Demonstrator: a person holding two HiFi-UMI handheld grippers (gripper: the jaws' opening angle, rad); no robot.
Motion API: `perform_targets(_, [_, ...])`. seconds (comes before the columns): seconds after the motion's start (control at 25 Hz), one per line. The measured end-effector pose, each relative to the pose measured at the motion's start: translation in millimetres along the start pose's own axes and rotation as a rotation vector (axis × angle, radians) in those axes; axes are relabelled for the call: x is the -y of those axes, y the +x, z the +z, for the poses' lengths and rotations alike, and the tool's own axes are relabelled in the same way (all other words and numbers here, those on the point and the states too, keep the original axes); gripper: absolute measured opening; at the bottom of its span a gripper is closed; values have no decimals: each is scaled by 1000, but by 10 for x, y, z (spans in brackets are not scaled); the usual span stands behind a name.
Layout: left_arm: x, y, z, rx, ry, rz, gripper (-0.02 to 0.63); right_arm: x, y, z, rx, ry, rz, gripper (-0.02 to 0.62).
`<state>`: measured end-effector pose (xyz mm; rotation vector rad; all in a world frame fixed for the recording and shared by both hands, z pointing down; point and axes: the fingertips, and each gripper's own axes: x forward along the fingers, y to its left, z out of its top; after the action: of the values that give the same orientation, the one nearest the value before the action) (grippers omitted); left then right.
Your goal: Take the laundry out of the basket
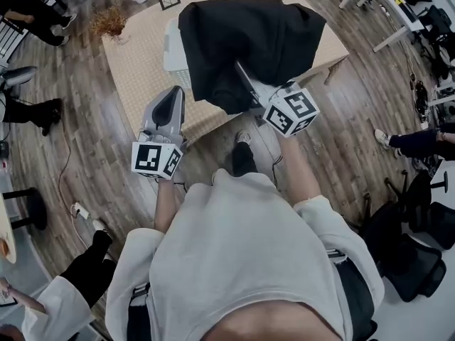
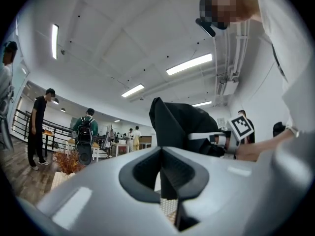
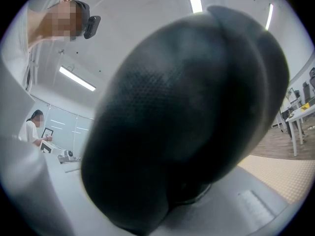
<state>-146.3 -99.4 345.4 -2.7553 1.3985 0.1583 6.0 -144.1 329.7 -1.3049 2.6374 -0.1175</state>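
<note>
The beige table fills the middle of the head view, with its left half bare and wood floor open along its near edge. The black garment hangs over the table's centre and covers most of the white basket, which only the head view shows. That cloth fills the right gripper view, and the right gripper pinches it. The left gripper hovers over the near edge. Its own view shows its jaws pressed together, pad against pad.
</note>
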Motion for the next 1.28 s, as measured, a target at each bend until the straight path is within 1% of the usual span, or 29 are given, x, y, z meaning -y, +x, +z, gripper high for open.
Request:
perform_targets(0.24, [239,-313,65,20,-10,-36,11,-379,-439,-50,0,-2,-24,133])
perform_targets(0.44, [485,-425,103,28,-8,-54,11,-530,-753,-93,-1,12,-33,135])
perform_targets(0.6, [591,-469,110,27,-4,-38,11,-566,-917,-135,0,28,-26,133])
perform_targets(0.8, [735,-488,77,15,-15,-10,11,-570,-1090,-212,-25,29,-10,133])
perform_targets(1.0, [960,-520,45,-5,-9,-8,11,-542,-1284,-269,-40,46,-11,130])
perform_targets(1.12, [985,-546,-25,-19,-24,-2,11,-526,-1321,-331,-48,64,-17,130])
perform_targets(1.28, [1006,-546,-53,-22,-31,-3,11,-510,-1332,-328,-49,61,-25,130])
